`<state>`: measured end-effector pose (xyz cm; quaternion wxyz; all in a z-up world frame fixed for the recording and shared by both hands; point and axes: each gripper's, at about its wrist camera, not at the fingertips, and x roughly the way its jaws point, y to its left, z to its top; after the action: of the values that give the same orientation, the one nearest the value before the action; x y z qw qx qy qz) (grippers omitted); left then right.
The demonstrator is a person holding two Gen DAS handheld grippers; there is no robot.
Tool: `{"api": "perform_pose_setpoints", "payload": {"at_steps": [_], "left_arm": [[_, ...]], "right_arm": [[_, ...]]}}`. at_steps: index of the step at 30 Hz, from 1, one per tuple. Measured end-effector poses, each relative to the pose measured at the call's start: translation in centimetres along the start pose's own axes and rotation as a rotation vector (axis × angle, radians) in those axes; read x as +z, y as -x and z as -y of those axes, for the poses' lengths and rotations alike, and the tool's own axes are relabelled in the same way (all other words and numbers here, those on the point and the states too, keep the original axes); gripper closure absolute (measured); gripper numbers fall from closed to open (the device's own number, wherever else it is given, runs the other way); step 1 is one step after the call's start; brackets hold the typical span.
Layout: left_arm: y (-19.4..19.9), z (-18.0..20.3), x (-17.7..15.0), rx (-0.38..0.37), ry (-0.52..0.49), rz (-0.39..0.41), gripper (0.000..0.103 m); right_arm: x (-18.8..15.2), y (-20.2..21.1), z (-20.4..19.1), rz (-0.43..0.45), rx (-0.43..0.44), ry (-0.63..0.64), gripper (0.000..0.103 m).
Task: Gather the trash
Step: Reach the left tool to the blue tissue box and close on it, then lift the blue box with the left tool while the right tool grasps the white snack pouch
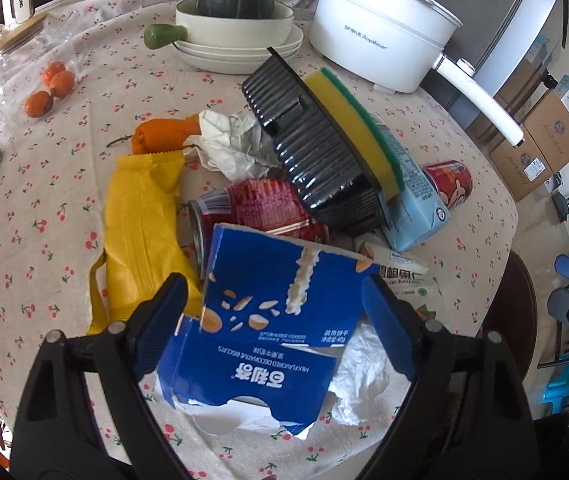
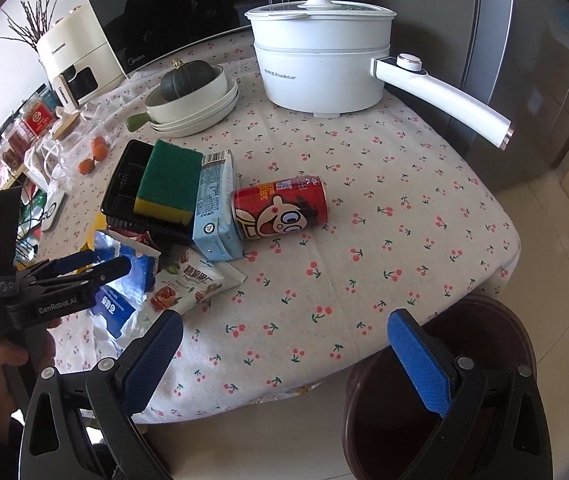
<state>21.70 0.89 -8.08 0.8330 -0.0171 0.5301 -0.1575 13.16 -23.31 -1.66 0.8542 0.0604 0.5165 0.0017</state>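
Note:
My left gripper (image 1: 276, 304) is open, its jaws on either side of a torn blue biscuit box (image 1: 268, 320) on the cherry-print tablecloth; it also shows in the right wrist view (image 2: 96, 264). Around the box lie a yellow wrapper (image 1: 140, 232), a red can (image 1: 252, 208), crumpled white paper (image 1: 232, 140), a black ribbed tray (image 1: 316, 152) with a yellow-green sponge (image 1: 360, 124), a light blue carton (image 1: 416, 196) and a nut packet (image 2: 192, 284). A second red can (image 2: 280, 208) lies apart. My right gripper (image 2: 284, 344) is open and empty over the table's near edge, above a brown bin (image 2: 436, 392).
A white electric pot (image 2: 320, 64) with a long handle stands at the back. Stacked dishes hold a dark squash (image 2: 186, 80). A glass jar with small oranges (image 1: 50, 88) is at the left. A microwave (image 2: 172, 12) stands behind. Cardboard boxes (image 1: 540, 140) sit on the floor.

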Motion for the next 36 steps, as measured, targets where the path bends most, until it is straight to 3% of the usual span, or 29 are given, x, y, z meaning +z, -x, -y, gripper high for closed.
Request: {"api": "perform_pose_setpoints", "payload": {"at_steps": [4,8,10,12,17,22,23,26,32,36], "left_arm": [[-0.5,-0.5,0.8,-0.047,0.08,0.007,0.015],[-1.0,-0.6,1.1,-0.034,0.113,0.008,0.017],[-1.1,-0.8,1.1,-0.018,0.126,0.003,0.03],[-0.9,-1.2,0.9,-0.028,0.144,-0.001,0.049],[0.5,-2.0,0.6,-0.053,0.164,0.017,0.064],[2.0,-1.6,-0.1,-0.055,0.109,0.024,0.068],[2.4,-1.6,-0.2,-0.053,0.098,0.033,0.085],[3.5,-2.0,-0.6,-0.062,0.101,0.053,0.103],[5.0,-2.6,-1.6,-0.052,0.091,0.075,0.103],[5.3,-2.1,-2.1,-0.066,0.023,0.054,0.102]], "right_arm": [[-0.1,-0.2,0.4,-0.01,-0.007,-0.002,0.0],[-0.2,-0.3,0.7,-0.013,-0.016,-0.002,0.0],[-0.2,-0.3,0.7,-0.015,-0.021,0.001,0.0],[-0.3,-0.3,0.7,-0.017,-0.026,0.007,0.0],[-0.4,-0.6,0.1,-0.027,-0.029,0.02,0.0],[-0.2,-1.1,-0.9,-0.038,-0.02,0.027,0.0],[-0.2,-1.3,-1.0,-0.04,-0.016,0.026,0.0],[-0.1,-1.7,-1.4,-0.05,-0.002,0.017,0.0],[0.0,-3.5,-2.1,-0.092,0.03,-0.021,0.0],[0.1,-4.9,-2.5,-0.122,0.066,-0.062,0.001]]}}
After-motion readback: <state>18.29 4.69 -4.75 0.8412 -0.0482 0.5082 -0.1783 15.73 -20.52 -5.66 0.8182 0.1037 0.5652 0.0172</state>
